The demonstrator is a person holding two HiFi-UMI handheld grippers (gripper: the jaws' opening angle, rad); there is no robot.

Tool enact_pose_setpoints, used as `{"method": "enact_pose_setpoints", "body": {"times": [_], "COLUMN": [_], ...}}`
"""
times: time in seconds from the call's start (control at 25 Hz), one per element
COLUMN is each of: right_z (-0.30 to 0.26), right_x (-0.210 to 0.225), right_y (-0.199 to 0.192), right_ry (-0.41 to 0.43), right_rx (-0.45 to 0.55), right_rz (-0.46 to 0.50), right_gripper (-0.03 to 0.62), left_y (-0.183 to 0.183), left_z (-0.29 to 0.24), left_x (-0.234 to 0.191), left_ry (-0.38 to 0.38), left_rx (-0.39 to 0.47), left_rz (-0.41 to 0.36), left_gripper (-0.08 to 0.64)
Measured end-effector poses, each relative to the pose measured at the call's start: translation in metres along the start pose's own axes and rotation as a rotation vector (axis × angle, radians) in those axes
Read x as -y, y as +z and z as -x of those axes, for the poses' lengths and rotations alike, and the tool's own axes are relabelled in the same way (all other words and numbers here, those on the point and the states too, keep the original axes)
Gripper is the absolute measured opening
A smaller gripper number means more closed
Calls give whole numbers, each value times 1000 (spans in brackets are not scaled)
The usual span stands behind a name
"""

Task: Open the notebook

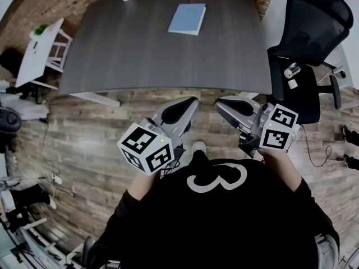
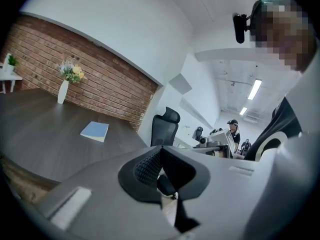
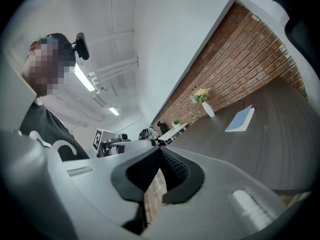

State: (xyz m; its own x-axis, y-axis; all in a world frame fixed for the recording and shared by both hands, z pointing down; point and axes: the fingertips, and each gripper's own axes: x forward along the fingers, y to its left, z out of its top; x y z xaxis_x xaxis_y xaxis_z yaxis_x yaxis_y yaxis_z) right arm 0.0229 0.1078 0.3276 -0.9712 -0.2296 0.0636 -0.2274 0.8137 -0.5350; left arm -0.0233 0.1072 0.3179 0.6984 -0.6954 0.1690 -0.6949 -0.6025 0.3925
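Note:
A closed light-blue notebook lies flat toward the far side of the dark grey table. It also shows in the left gripper view as the notebook and in the right gripper view as the notebook. Both grippers hang over the wood floor just short of the table's near edge, well away from the notebook. My left gripper has its jaws together with nothing between them, its tips meeting. My right gripper looks the same, its tips meeting on nothing.
A black office chair stands at the table's right end. A white vase with flowers sits at the table's far edge by the brick wall. A white side table stands at the left. Other people work at a desk in the background.

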Motion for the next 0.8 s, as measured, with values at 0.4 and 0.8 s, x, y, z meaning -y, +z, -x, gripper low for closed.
{"method": "enact_pose_setpoints", "body": {"times": [0.4, 0.8], "right_z": [-50, -55], "right_x": [38, 90], "right_y": [20, 37], "right_ry": [-70, -87], "right_rx": [-1, 24], "right_rz": [18, -44], "right_gripper": [2, 2], "left_y": [12, 21], "left_z": [-16, -62], "left_x": [-67, -107], "left_ry": [-20, -7], "left_rx": [-59, -106], "left_rz": [-38, -48], "left_gripper": [17, 17]}}
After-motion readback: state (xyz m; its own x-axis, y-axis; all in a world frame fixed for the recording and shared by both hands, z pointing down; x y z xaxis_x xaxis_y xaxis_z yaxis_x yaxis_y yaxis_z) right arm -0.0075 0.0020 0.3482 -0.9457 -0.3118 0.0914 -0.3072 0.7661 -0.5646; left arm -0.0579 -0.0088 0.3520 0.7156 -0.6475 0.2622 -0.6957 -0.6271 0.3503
